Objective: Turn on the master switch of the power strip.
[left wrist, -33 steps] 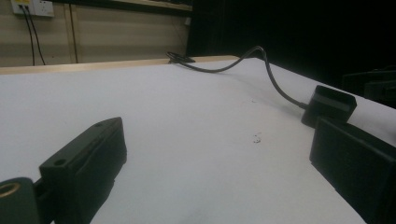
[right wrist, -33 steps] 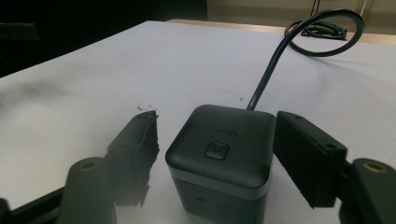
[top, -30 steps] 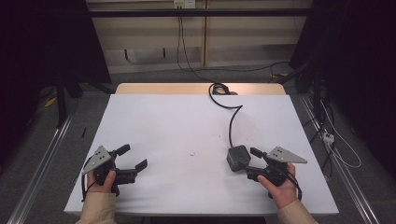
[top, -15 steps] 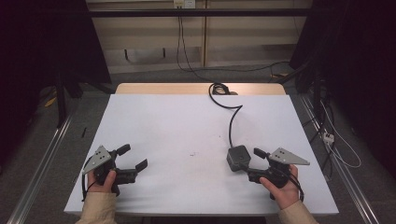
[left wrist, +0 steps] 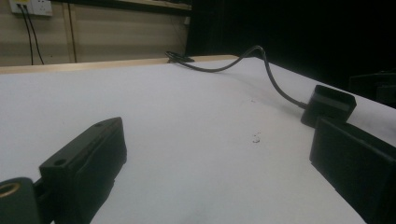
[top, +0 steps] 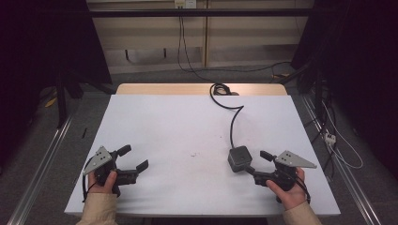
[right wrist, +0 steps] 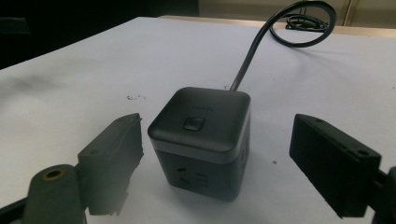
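A dark grey power cube (top: 239,158) with a button on top rests on the white table (top: 187,122). Its black cable (top: 232,123) runs back to a coil at the far edge. My right gripper (top: 254,161) is open just to the cube's right, low over the table. In the right gripper view the cube (right wrist: 201,135) stands in the gap of the right gripper (right wrist: 217,127), with a jaw on each side and neither touching it. My left gripper (top: 133,158) is open near the front left with nothing in it. In the left gripper view the cube (left wrist: 329,105) lies far off.
The cable's coil (top: 220,88) lies on the wooden strip at the table's far edge. Small dark specks (top: 193,154) mark the table's middle. Metal floor rails run along both sides, and loose cables (top: 335,140) lie on the floor at the right.
My right gripper has drifted slightly to the right. The cube and my left gripper have not moved.
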